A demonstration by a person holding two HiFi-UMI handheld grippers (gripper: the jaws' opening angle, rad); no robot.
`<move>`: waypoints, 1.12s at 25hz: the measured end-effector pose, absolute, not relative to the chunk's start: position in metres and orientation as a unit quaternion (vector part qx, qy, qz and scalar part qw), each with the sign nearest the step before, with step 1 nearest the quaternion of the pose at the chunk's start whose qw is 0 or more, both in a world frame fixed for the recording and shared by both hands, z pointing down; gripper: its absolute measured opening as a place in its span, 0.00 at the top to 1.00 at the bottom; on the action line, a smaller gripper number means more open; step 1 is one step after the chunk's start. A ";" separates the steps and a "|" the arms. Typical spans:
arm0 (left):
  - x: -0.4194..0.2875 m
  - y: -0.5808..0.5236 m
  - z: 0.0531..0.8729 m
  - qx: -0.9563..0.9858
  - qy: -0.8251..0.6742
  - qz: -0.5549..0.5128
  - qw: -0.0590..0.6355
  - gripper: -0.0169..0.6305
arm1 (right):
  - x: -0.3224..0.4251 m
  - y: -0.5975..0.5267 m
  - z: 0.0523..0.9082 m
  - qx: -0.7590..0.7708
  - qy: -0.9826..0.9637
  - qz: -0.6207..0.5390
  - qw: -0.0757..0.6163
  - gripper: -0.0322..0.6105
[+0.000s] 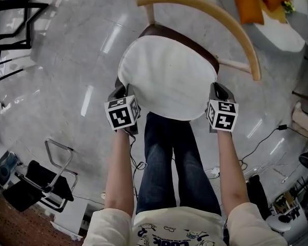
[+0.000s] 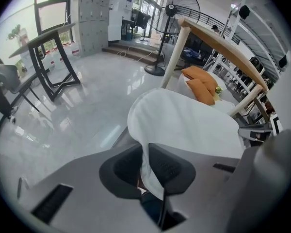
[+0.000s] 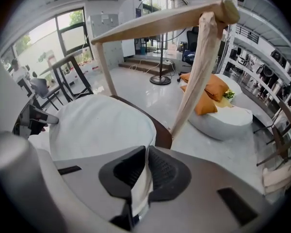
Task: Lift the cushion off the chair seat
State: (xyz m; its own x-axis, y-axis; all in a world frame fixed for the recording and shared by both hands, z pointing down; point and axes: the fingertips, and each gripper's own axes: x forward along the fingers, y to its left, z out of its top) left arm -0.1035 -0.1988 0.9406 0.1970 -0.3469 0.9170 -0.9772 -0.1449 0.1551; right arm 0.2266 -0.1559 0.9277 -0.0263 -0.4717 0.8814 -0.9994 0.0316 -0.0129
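A round white cushion (image 1: 167,76) hangs just above the dark brown seat (image 1: 185,40) of a wooden chair with a curved backrest (image 1: 215,19). My left gripper (image 1: 121,92) pinches the cushion's left edge (image 2: 148,164) between its black pads. At the cushion's right edge (image 3: 143,181) my right gripper (image 1: 215,92) is shut the same way, with the fabric folded between its pads. In the right gripper view the cushion (image 3: 102,125) stands clear of the seat rim (image 3: 160,132), and the left gripper (image 3: 31,120) shows at its far side.
The person's legs in jeans (image 1: 174,163) stand right before the chair. A black folding chair (image 1: 41,181) lies at the lower left, a white beanbag with orange pillows (image 1: 267,14) at the upper right. Cables (image 1: 262,142) run over the glossy floor.
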 end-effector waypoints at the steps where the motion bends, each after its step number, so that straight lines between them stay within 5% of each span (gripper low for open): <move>1: -0.105 -0.197 0.933 0.654 -0.509 0.378 0.413 0.88 | 0.226 -0.156 0.919 0.597 -0.620 0.358 0.362 0.89; 28: -0.125 -0.193 0.568 0.713 -0.572 0.247 0.322 0.88 | 0.209 -0.157 0.537 0.665 -0.667 0.225 0.250 0.90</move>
